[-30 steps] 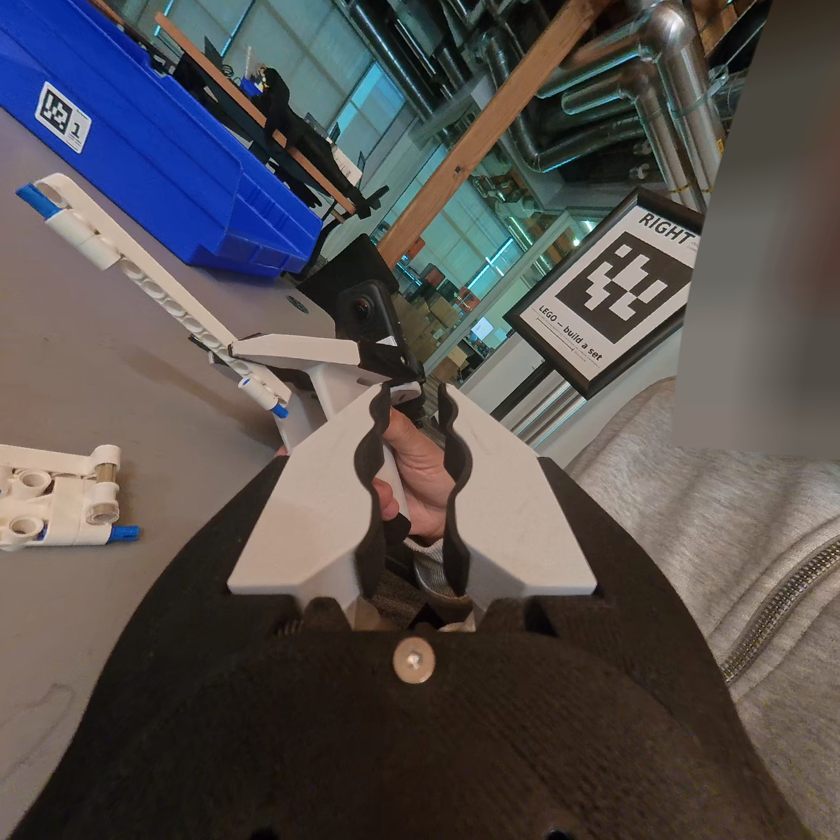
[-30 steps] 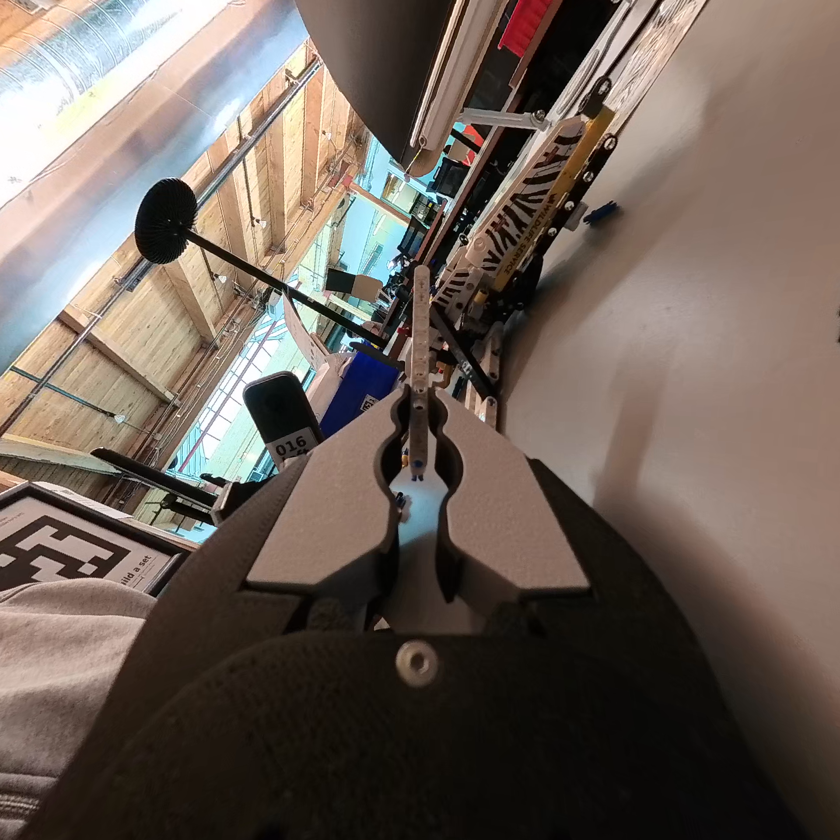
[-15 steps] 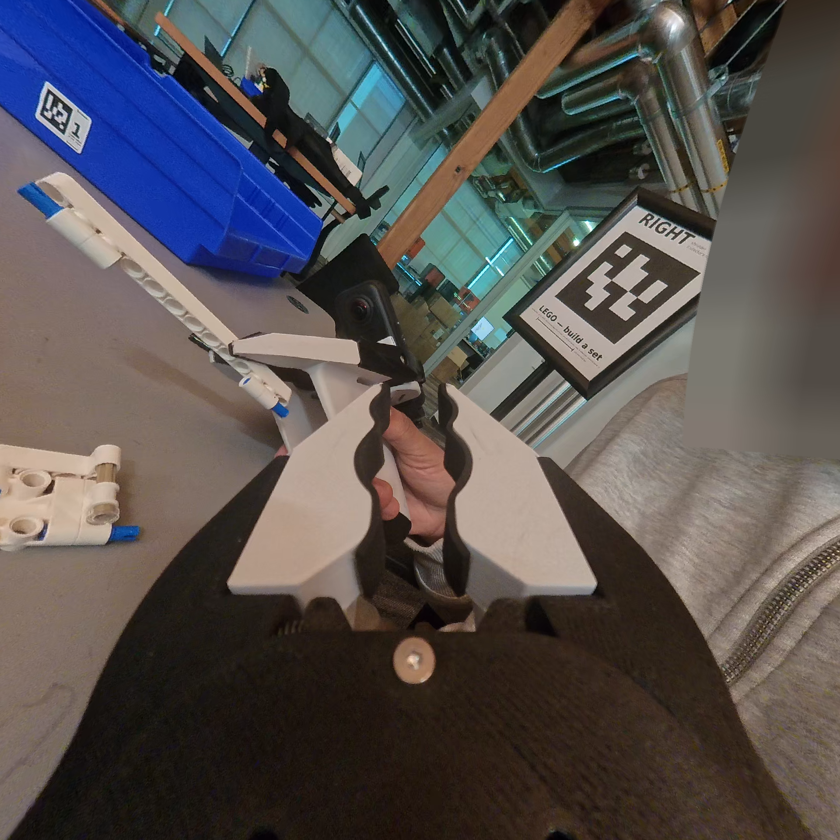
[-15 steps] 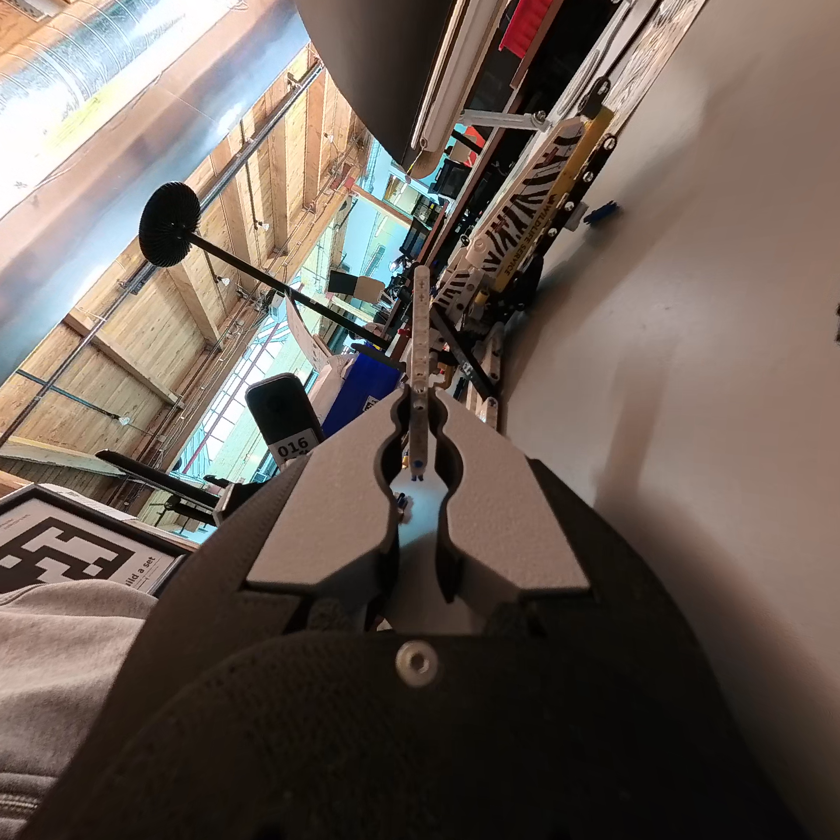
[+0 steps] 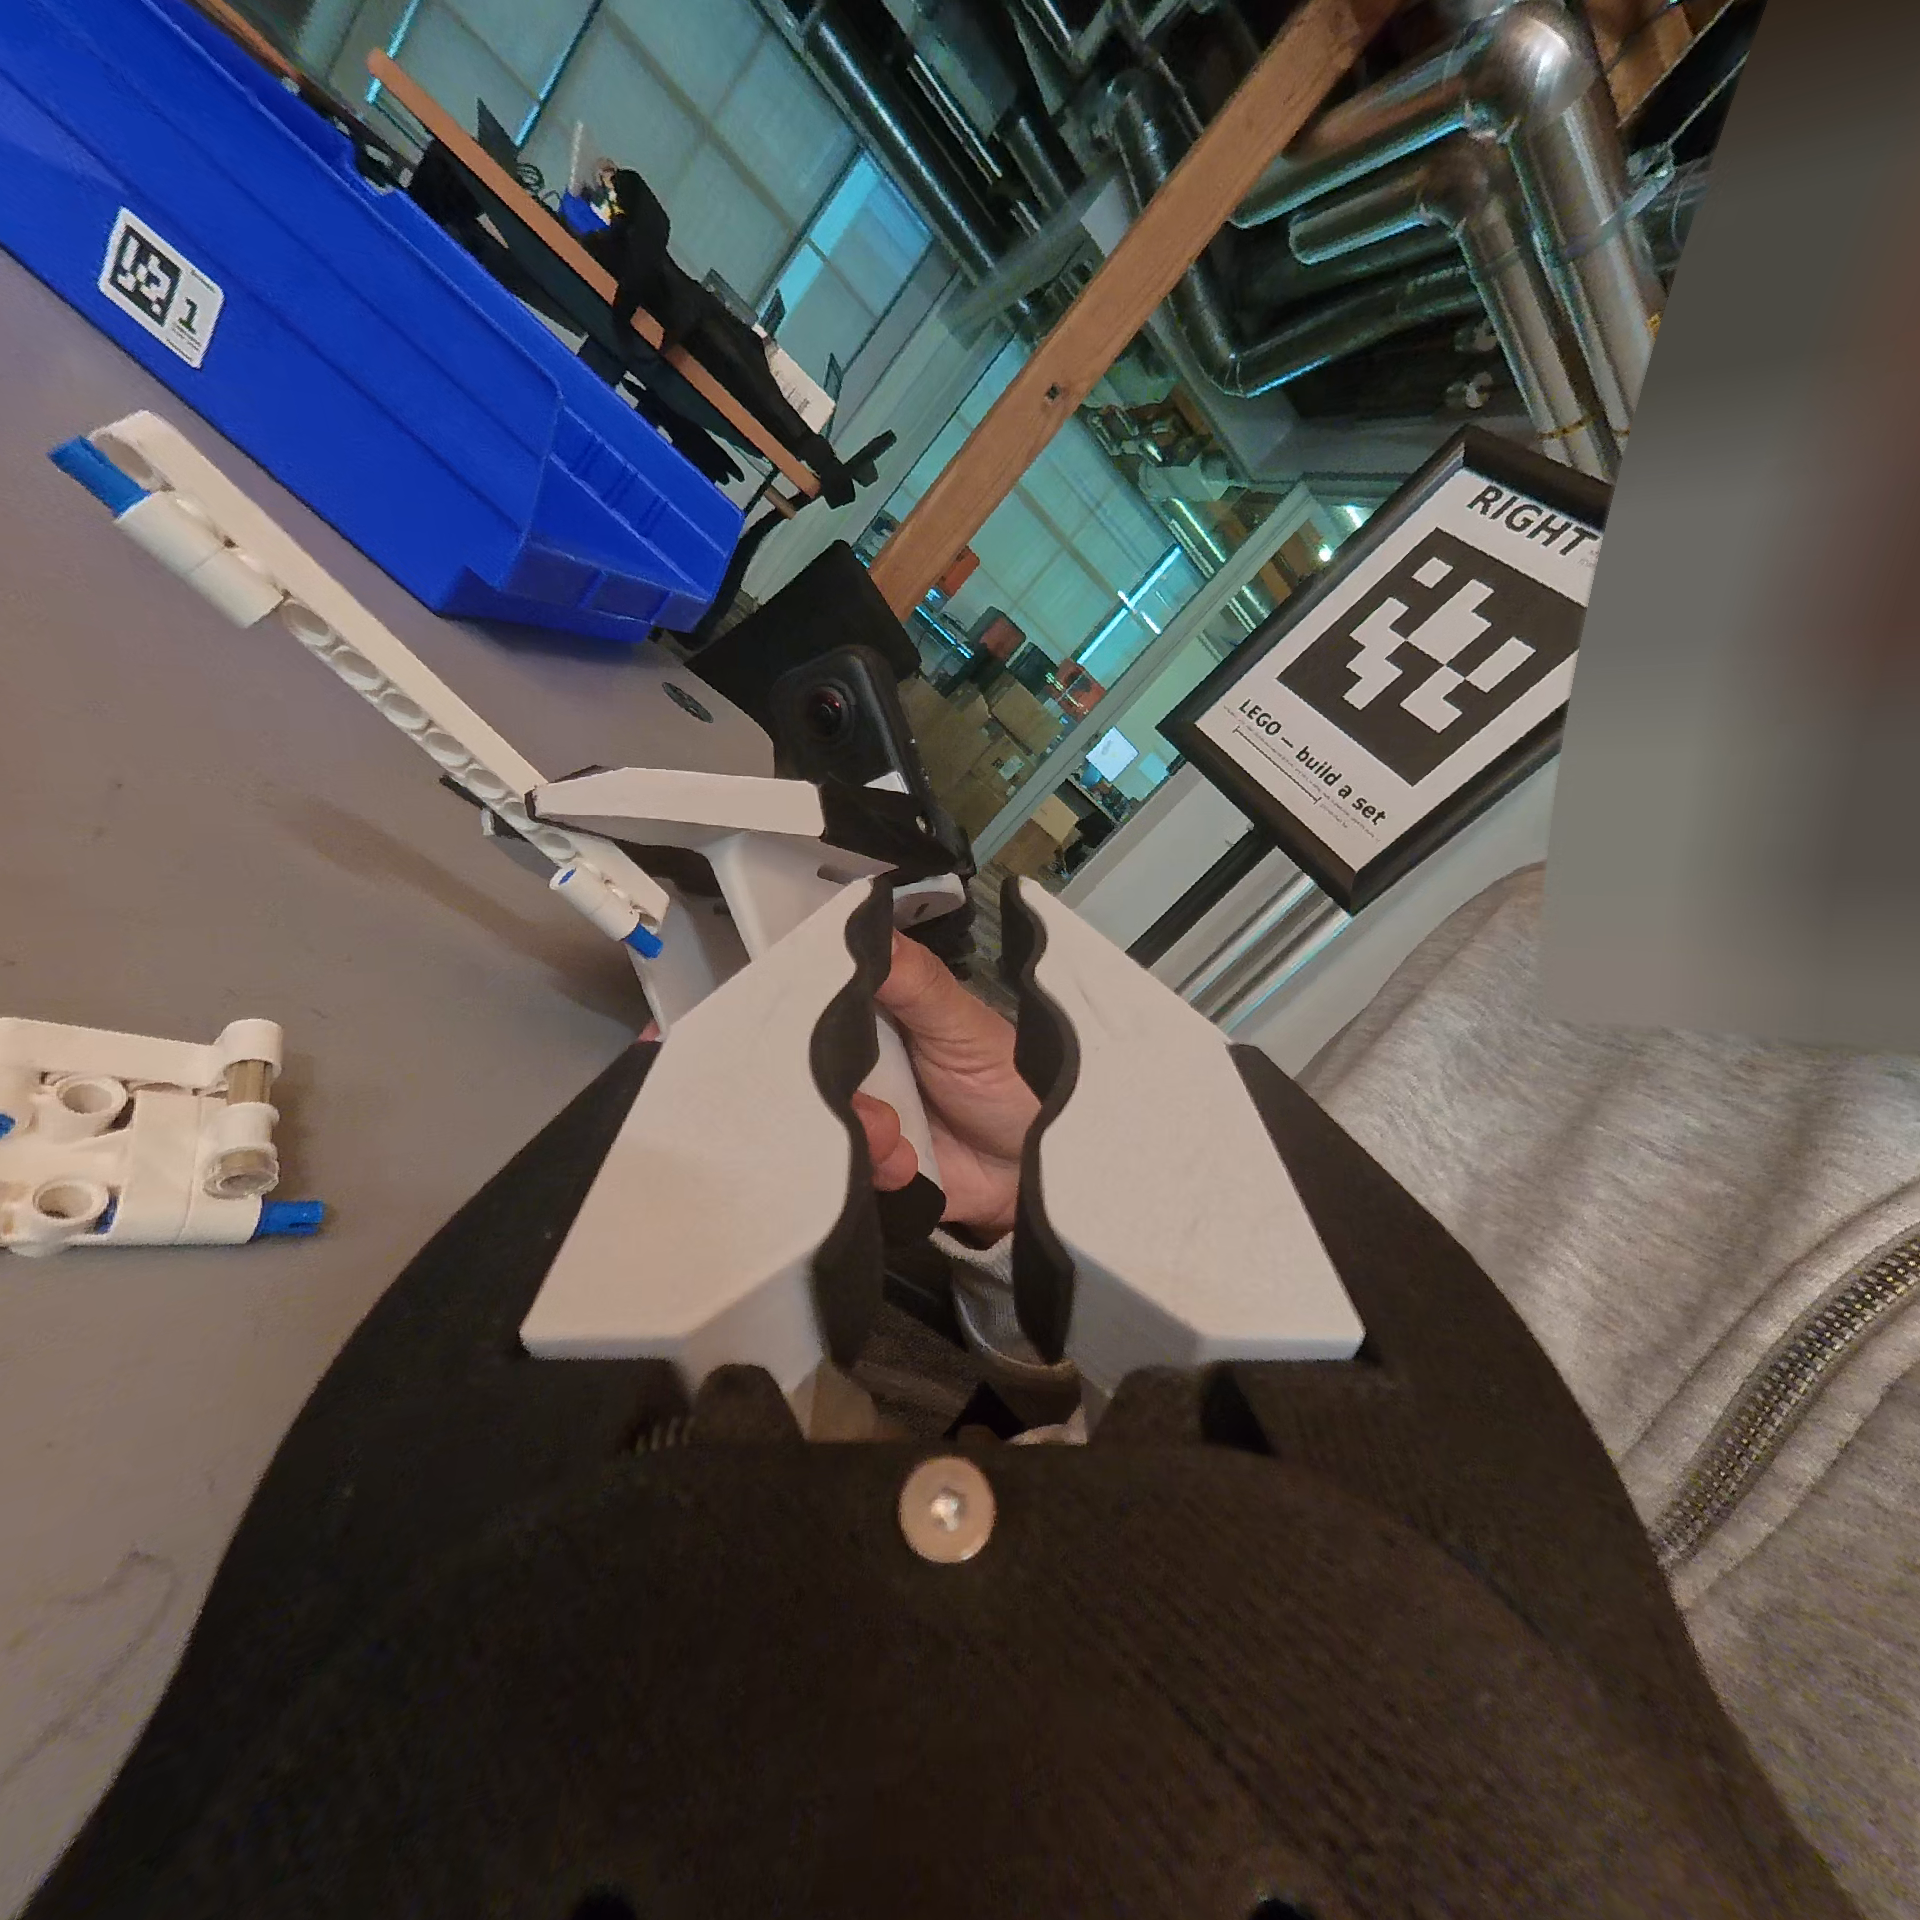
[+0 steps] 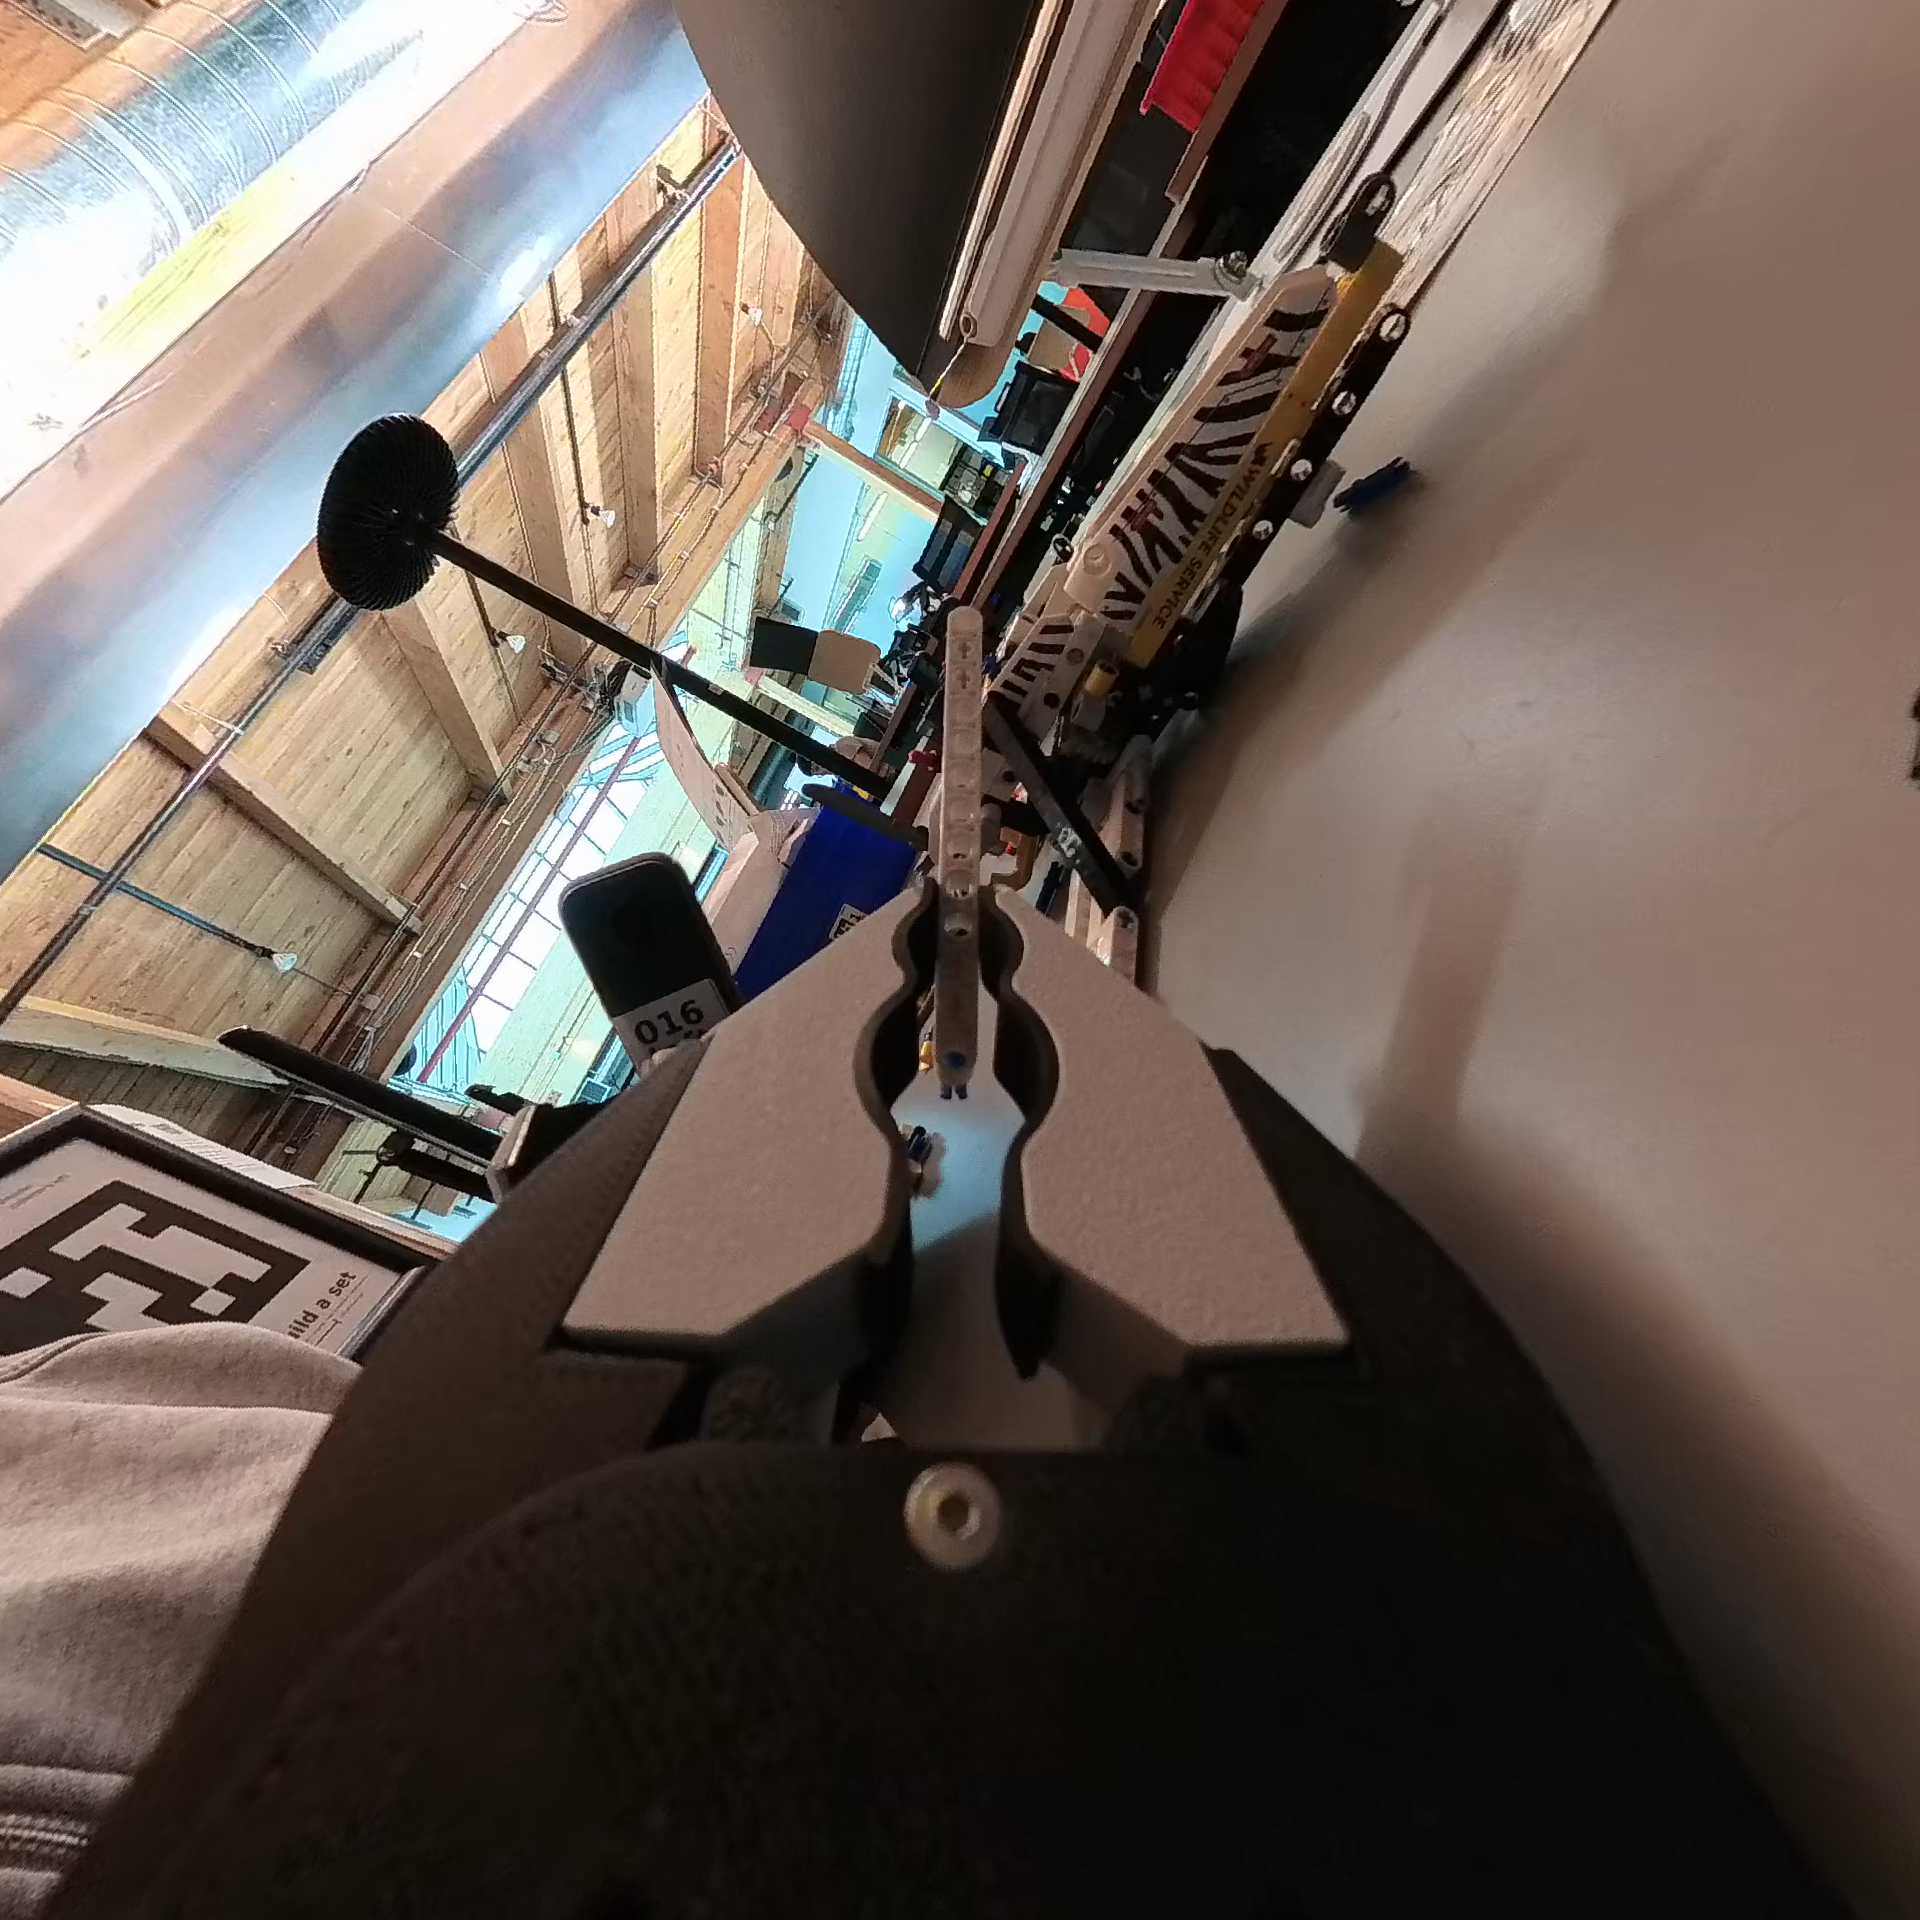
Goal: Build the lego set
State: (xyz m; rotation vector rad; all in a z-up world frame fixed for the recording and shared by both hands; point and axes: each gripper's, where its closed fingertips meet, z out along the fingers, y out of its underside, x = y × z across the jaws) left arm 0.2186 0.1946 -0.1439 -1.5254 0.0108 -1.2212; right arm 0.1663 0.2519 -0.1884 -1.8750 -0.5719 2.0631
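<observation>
Lego beam (image 5: 343,649), white with blue pins, is staying pinched in the right gripper (image 5: 540,805) above the grey table (image 5: 208,883) | nothing is shifting between frames, a pause | left gripper (image 5: 945,925) is hanging spread and empty | small white subassembly (image 5: 135,1132) is lying apart, awaiting joining.

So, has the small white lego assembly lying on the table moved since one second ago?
No. The small white lego assembly lies at the same spot on the grey table, equally far from the blue bin.
</observation>
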